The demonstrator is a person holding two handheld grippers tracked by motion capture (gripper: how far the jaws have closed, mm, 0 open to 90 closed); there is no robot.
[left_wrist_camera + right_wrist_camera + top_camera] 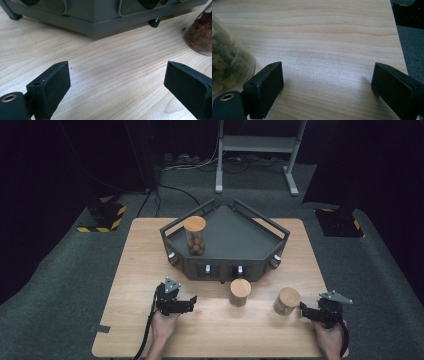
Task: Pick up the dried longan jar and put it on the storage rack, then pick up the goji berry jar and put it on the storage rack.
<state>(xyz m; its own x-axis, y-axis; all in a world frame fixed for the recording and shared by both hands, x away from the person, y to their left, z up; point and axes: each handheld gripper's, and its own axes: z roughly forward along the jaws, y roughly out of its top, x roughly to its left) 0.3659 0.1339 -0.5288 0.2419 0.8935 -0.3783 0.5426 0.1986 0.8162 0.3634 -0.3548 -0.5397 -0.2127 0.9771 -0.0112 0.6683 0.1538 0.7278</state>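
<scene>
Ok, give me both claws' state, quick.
Left claw: open, holding nothing.
Right claw: open, holding nothing.

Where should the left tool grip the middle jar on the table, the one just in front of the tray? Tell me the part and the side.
Grip the middle jar across its glass body, below the wooden lid, coming in level from its left, where the open left tool lies. The jar stands upright and round, apart from the tray and the right jar.
</scene>
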